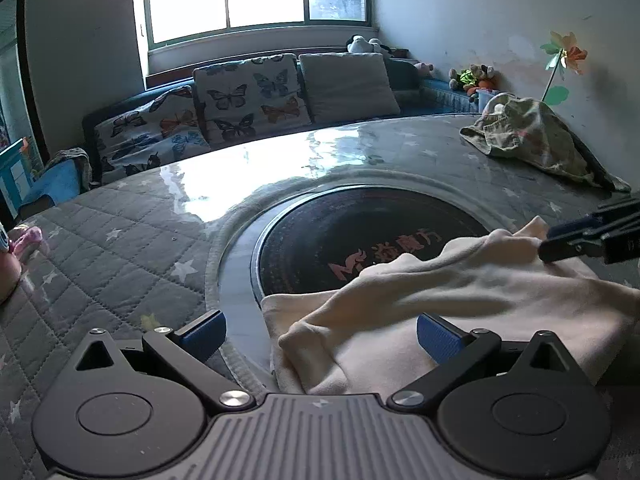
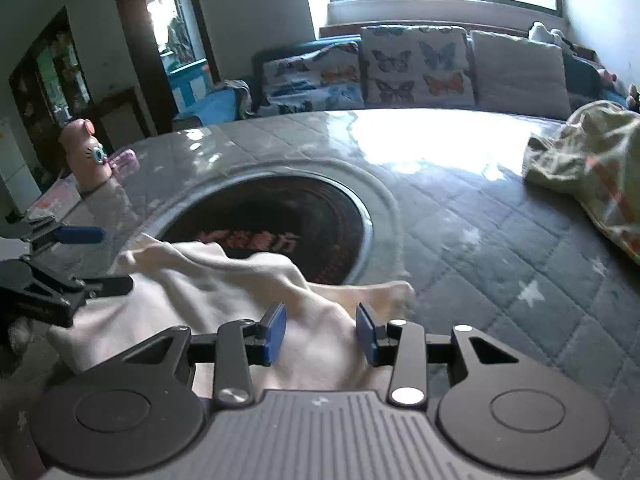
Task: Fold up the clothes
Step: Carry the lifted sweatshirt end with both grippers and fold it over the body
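Cream garment [image 1: 420, 312] lies rumpled beneath both claws, unfolded (folding barely begun). Left claw [image 1: 320, 336] spread wide; right claw [image 2: 321, 334] spread, straddling a ridge of cloth.

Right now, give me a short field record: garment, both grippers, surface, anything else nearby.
garment: cream garment, rumpled, lying partly over the dark round cooktop
left gripper: open, fingers either side of the cloth's near edge
right gripper: open, fingers astride a raised fold, not clamped
surface: grey quilted star-pattern cover under a glossy clear sheet
waiting: patterned olive garment, unfolded heap at the far right
background: butterfly cushions on the sofa under the window
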